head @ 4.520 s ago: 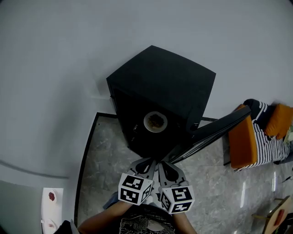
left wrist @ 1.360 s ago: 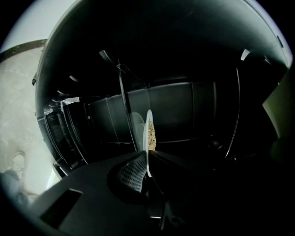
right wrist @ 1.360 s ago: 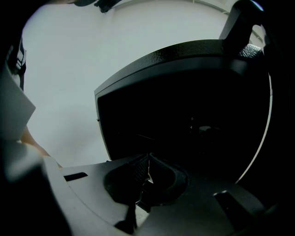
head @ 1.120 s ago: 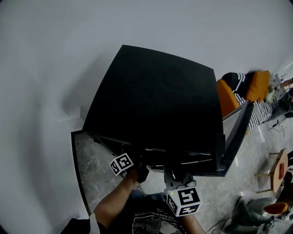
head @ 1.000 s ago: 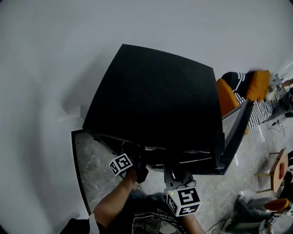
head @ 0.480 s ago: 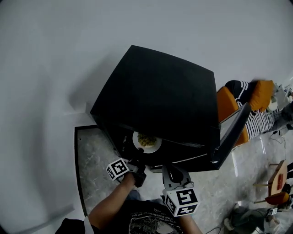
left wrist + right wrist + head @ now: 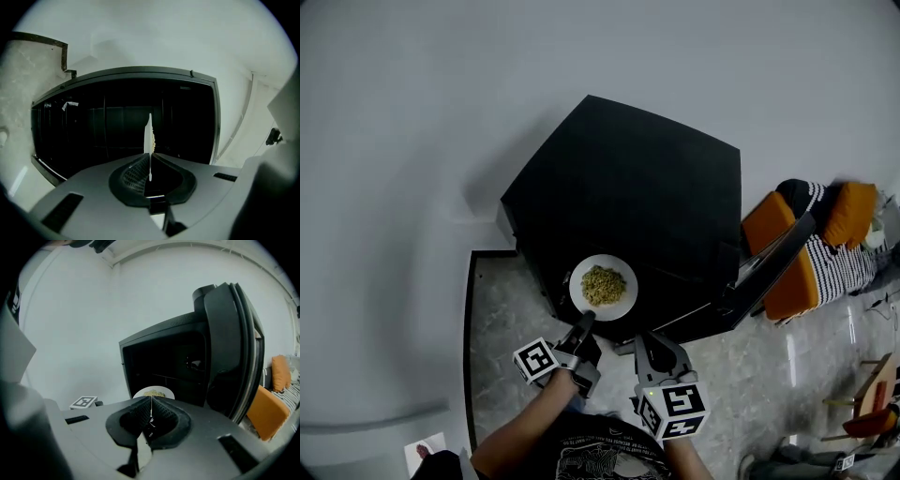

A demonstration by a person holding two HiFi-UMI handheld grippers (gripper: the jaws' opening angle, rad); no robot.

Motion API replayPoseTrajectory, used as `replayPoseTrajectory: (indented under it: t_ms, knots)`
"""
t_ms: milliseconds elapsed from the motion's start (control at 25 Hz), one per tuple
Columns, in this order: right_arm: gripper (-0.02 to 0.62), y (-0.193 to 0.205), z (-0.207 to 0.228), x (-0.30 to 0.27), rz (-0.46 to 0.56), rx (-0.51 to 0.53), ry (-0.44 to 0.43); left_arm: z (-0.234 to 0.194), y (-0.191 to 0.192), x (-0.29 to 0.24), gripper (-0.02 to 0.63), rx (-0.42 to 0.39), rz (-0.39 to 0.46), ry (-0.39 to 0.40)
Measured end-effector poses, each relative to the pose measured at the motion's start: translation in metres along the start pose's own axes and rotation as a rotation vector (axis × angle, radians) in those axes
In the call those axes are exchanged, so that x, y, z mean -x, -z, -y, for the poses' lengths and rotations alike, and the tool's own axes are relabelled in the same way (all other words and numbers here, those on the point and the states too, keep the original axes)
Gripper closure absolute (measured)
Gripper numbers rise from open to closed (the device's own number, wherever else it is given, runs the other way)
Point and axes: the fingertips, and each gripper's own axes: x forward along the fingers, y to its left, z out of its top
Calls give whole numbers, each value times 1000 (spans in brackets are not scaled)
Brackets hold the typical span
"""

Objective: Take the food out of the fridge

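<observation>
Just outside the open front of the black fridge (image 7: pixel 637 187), a round white plate (image 7: pixel 620 307) is held level, with a heap of pale, crumbly food (image 7: pixel 603 284) at its middle. The left gripper (image 7: pixel 584 323) has its jaws closed on the plate's edge farthest from the fridge; in the left gripper view the plate (image 7: pixel 149 133) shows edge-on as a thin white line pinched between the dark ribbed pads (image 7: pixel 136 174), with the dark inside of the fridge (image 7: pixel 103 126) behind it.

The right gripper (image 7: pixel 649 343) is just beside the left one, on the side of the fridge's door, and touches neither plate nor fridge. In the right gripper view its jaws stand together with only a thin slit between them and nothing held; past them show the plate (image 7: pixel 165 391), the food (image 7: pixel 153 393) and the open fridge (image 7: pixel 159 357). The left gripper's marker cube (image 7: pixel 84 402) sits low on the side away from the door.

The fridge's door (image 7: pixel 769 267) stands swung wide open, hinged on the right gripper's side; in the right gripper view the door (image 7: pixel 229 343) rises edge-on beside the opening. Beyond the door lie orange cushions (image 7: pixel 787 281) and a black-and-white striped cloth (image 7: pixel 839 248). The fridge stands on a grey marbled floor (image 7: pixel 502 319) against a plain pale wall (image 7: pixel 441 112).
</observation>
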Motion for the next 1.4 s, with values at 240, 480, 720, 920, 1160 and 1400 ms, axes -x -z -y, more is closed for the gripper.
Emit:
replayPoseTrajectory:
  t_ms: [240,480,720,920,1160,1400]
  knots:
    - [572,9,0,25,21,-4,-24,39,20,19,588,-11,47,39]
    - [572,17,0,49,40,-5,-41,70,38,39,588,-44,85,65]
    - [572,21,0,70,60,-4,-54,98,58,58,588,-64,113,82]
    - [572,32,-4,94,76,-5,-61,117,80,80,588,-82,137,92]
    - [572,39,-9,110,85,11,-72,131,95,97,588,-92,164,106]
    - [574,41,-16,120,108,18,-71,135,100,115,588,-92,192,114]
